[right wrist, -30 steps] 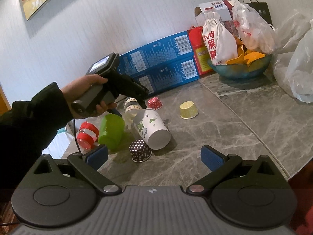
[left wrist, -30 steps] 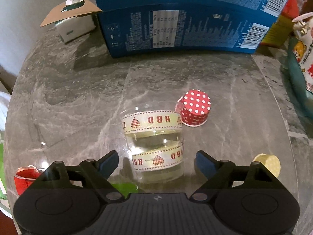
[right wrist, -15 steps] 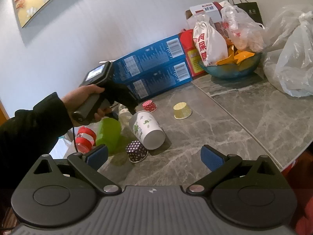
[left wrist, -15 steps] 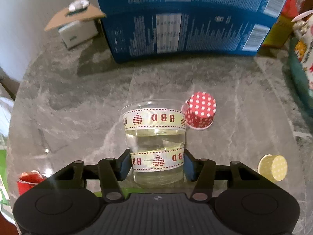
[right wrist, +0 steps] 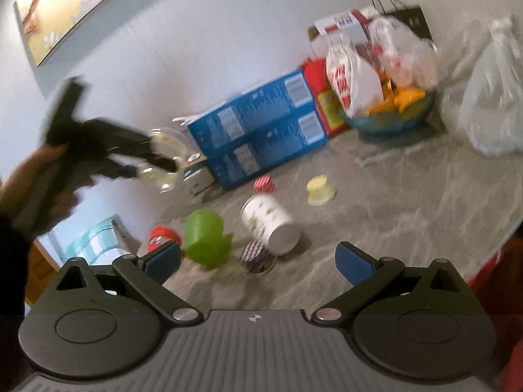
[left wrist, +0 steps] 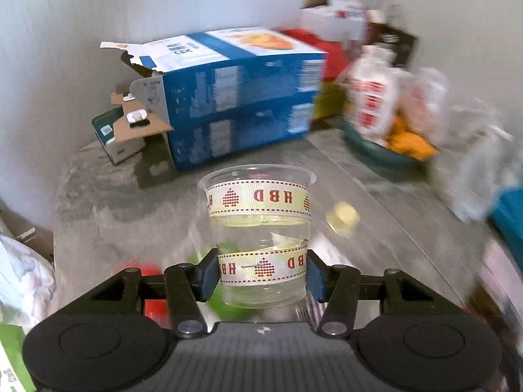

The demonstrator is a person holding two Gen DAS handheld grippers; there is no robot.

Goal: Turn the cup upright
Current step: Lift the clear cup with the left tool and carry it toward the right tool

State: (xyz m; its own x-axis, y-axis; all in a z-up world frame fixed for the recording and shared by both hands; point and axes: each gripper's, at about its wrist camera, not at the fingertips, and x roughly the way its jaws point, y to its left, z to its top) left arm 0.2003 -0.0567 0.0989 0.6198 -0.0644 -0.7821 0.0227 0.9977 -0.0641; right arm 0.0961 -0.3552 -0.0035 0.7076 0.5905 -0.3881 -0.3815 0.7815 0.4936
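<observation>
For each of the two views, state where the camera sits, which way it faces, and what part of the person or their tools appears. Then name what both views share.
Left wrist: on the left gripper, facing the blue boxes and wall; its fingers clamp the clear cup.
Right wrist: on the open right gripper, facing across the table; the person's left hand shows.
Shared: cup, boxes, yellow cup.
</observation>
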